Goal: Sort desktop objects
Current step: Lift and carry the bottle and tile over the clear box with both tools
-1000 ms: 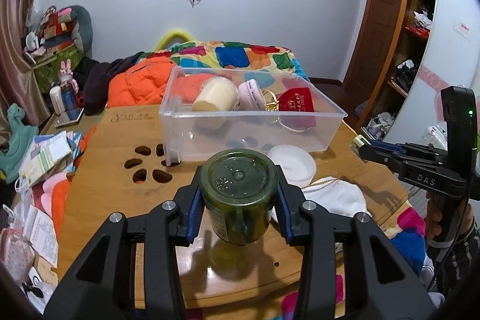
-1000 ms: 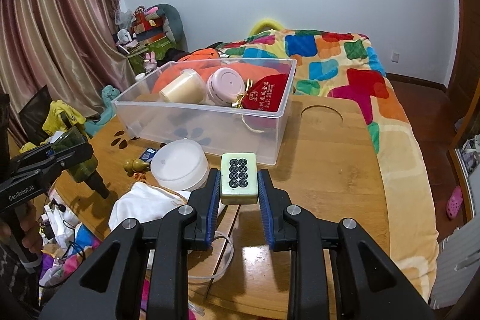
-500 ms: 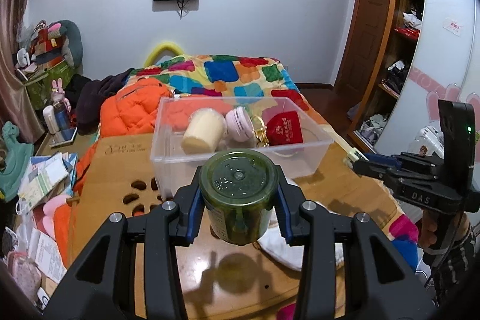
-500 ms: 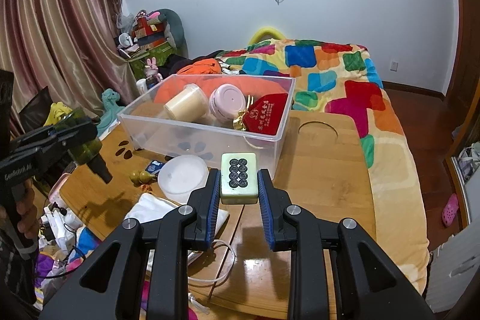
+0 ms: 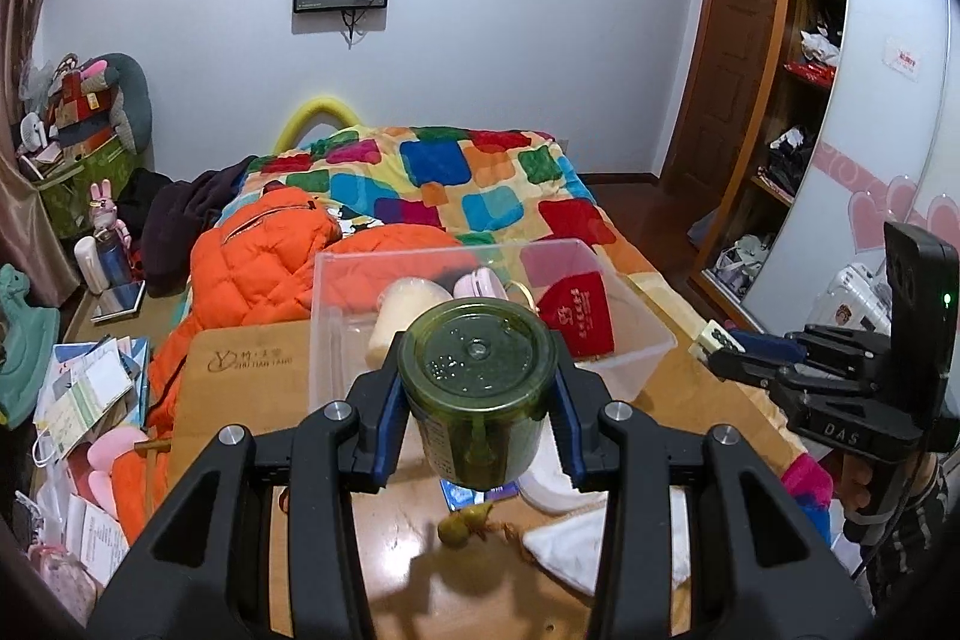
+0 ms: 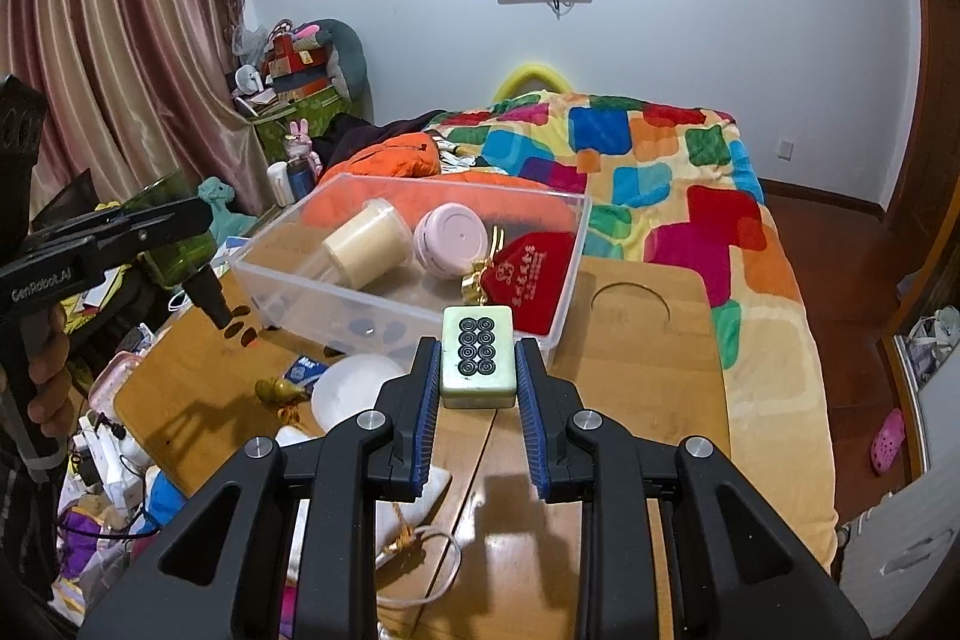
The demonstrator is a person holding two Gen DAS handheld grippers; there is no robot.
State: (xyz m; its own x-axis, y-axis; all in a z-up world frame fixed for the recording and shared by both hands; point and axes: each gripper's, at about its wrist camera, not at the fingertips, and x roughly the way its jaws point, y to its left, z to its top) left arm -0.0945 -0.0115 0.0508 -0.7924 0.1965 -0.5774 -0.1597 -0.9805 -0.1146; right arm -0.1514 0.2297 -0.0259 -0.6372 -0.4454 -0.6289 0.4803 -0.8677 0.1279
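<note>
My left gripper is shut on a dark green glass jar, held in the air above the wooden table. In the right wrist view that jar shows at the left, clamped side-on. My right gripper is shut on a pale green mahjong tile with black circles, lifted over the table. Ahead stands a clear plastic bin holding a cream tub, a pink round case and a red pouch.
On the table lie a white round lid, a white cloth, a small olive gourd charm and a blue card. A bed with a colourful quilt lies behind. Clutter fills the floor at the left.
Both grippers have risen with their loads; the bin and table sit lower and farther in each view. The left one has also drawn back from the bin.
</note>
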